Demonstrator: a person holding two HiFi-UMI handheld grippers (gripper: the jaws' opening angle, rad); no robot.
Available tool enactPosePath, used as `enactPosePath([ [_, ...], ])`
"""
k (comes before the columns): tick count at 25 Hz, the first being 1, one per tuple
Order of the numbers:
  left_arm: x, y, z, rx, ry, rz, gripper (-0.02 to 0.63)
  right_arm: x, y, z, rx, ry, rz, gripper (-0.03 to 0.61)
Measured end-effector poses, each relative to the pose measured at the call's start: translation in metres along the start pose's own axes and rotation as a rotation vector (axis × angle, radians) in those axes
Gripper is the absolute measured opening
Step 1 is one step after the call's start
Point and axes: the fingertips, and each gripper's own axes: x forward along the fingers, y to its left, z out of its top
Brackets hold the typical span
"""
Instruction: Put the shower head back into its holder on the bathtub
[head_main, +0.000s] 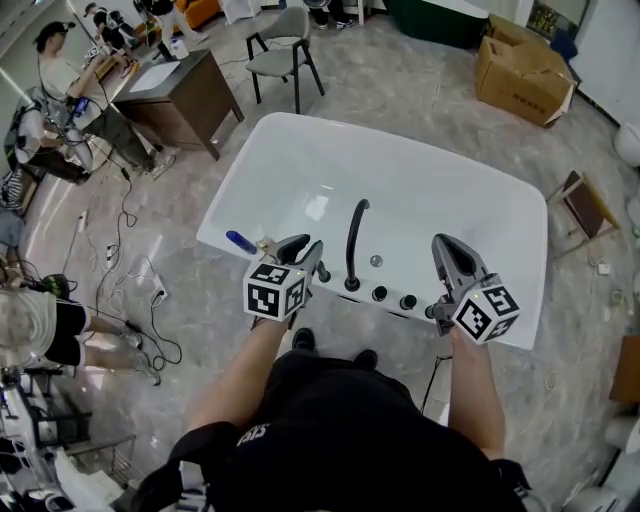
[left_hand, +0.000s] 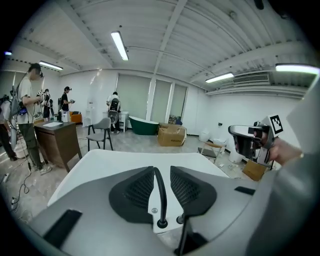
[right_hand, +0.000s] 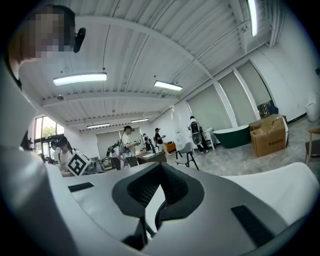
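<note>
We stand at the near side of a white bathtub (head_main: 430, 205), a gripper in each hand, both held above its rim. Our left gripper (head_main: 303, 248) has its jaws partly spread and pinches nothing. Through the gap, its own view shows only the black faucet (head_main: 353, 240) curving over the basin beyond. Our right gripper (head_main: 443, 241) has its jaws pressed together with nothing between them, and it hangs over the right end of the rim, well apart from the left one. The shower head (head_main: 322, 268), a slim dark piece, stands on the near rim just left of the faucet's base. It is just beside the left gripper's tips, which partly hide it; how it is seated there we cannot tell. Two dark knobs (head_main: 380, 293) line up on the rim to the faucet's right. A small blue object (head_main: 240, 241) lies on the rim to the left of our left gripper. Past the tub stand a grey chair (head_main: 284, 55), a wooden desk (head_main: 185, 95) and a cardboard box (head_main: 523, 72). Several people (head_main: 60, 75) stand along the left side.
</note>
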Motion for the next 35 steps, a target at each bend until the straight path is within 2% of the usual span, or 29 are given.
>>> enactPosePath([
  [3, -0.017, 0.007, 0.023, 0.017, -0.05, -0.003, 0.104, 0.004, 0.017, 0.008, -0.053, -0.016, -0.001, 0.012],
  [7, -0.034, 0.015, 0.053, 0.055, -0.111, -0.033, 0.092, 0.008, 0.033, 0.022, -0.066, -0.04, -0.003, 0.012],
  [13, -0.058, 0.046, 0.091, 0.152, -0.163, -0.055, 0.071, 0.031, 0.054, 0.057, -0.162, -0.082, -0.052, 0.012],
  [17, -0.065, 0.068, 0.112, 0.189, -0.208, -0.045, 0.057, 0.04, 0.064, 0.07, -0.175, -0.1, -0.095, 0.011],
  [26, -0.074, 0.098, 0.16, 0.222, -0.348, 0.018, 0.035, 0.052, 0.075, 0.092, -0.229, -0.174, -0.133, 0.011],
  [30, -0.072, 0.107, 0.16, 0.186, -0.364, 0.035, 0.026, 0.053, 0.077, 0.091, -0.23, -0.187, -0.121, 0.011],
  [35, -0.067, 0.11, 0.151, 0.144, -0.352, 0.032, 0.021, 0.049, 0.073, 0.084, -0.208, -0.168, -0.158, 0.011],
])
